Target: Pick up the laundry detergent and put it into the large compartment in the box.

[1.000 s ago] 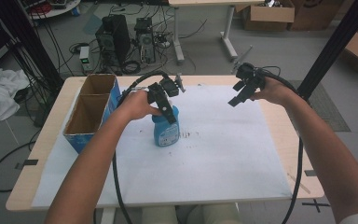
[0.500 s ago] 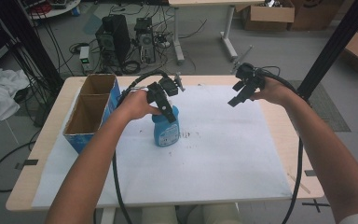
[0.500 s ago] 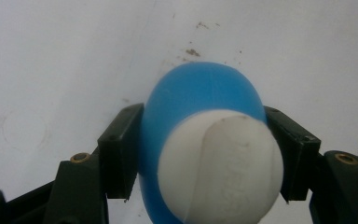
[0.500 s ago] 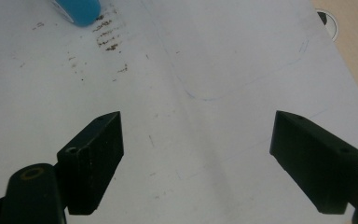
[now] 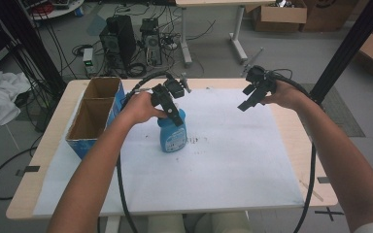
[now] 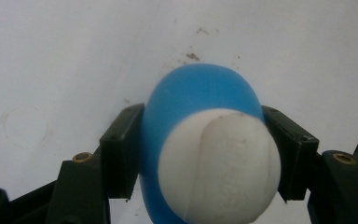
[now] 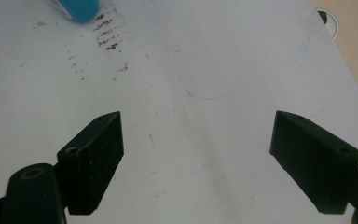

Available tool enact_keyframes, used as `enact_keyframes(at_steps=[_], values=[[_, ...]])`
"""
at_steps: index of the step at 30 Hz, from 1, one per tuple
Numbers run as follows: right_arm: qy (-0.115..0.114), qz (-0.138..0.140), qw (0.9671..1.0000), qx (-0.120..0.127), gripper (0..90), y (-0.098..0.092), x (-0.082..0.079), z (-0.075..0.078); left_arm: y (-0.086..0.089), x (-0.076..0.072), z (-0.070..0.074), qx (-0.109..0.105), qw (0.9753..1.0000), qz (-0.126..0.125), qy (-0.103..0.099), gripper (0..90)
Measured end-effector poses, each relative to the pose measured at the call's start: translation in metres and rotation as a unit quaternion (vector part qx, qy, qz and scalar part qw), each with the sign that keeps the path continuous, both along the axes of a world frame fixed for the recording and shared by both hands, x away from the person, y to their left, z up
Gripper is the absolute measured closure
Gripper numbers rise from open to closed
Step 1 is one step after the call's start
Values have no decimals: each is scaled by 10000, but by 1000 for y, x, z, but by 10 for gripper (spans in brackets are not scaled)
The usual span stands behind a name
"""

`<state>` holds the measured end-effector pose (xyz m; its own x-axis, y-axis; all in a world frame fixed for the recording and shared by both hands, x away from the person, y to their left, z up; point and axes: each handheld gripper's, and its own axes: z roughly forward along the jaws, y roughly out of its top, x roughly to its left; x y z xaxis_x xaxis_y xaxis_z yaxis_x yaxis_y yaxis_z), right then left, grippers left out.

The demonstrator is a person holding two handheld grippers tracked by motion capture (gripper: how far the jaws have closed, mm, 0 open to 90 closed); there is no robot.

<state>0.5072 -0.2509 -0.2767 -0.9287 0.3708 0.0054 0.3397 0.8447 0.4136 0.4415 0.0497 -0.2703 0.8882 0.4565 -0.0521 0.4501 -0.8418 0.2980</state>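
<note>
A blue bottle (image 5: 173,137) with a white cap stands upright on the white paper sheet (image 5: 233,160) near the table's middle. My left gripper (image 5: 174,112) comes down on its top and is shut on it. In the left gripper view both black jaws press the sides of the blue bottle (image 6: 200,121) just below its white cap (image 6: 219,163). My right gripper (image 5: 250,99) hangs above the far right part of the sheet, open and holding nothing. In the right gripper view its jaws stand wide apart (image 7: 196,163) over bare paper, with the blue bottle's base (image 7: 77,8) at the top left.
An open cardboard box with blue sides (image 5: 94,116), split into two compartments, stands at the table's left. Brown smudges (image 5: 196,141) mark the paper right of the bottle. Cables trail from both grippers. The floor beyond holds computers, cables and boxes.
</note>
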Motion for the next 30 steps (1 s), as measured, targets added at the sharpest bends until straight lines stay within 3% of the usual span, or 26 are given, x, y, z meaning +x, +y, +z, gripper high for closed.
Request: enact_keyframes(at_steps=[11, 16, 17, 20, 21, 22, 26, 28, 29, 30], values=[[-2, 27, 10000, -2, 178, 2, -3, 2, 10, -10, 35, -64, 9992, 389, -68, 380], [-3, 36, 10000, 5, 179, 3, -5, 3, 15, -21, 66, -62, 9973, 729, -61, 380], [-3, 36, 10000, 5, 179, 3, -5, 3, 15, -21, 66, -62, 9973, 729, -61, 380], [-7, 59, 10000, 14, 180, 5, -7, 4, 20, -27, 89, -98, 9955, 930, -156, 380], [-13, 74, 10000, 21, 180, 5, -7, 4, 20, -27, 89, -98, 9955, 930, -156, 380], [-13, 86, 10000, 19, 180, 6, -8, 4, 24, -30, 100, -140, 9942, 1045, -192, 380], [-16, 118, 9999, 21, 181, 7, -9, 5, 32, -34, 120, -219, 9907, 1318, -272, 380], [-12, 108, 9999, 25, 181, 6, -10, 5, 37, -35, 129, -264, 9882, 1475, -309, 380], [-12, 108, 9999, 25, 181, 6, -10, 5, 37, -35, 129, -264, 9882, 1475, -309, 380], [-18, 108, 9999, 28, 181, 6, -10, 6, 41, -36, 137, -292, 9859, 1612, -340, 380]])
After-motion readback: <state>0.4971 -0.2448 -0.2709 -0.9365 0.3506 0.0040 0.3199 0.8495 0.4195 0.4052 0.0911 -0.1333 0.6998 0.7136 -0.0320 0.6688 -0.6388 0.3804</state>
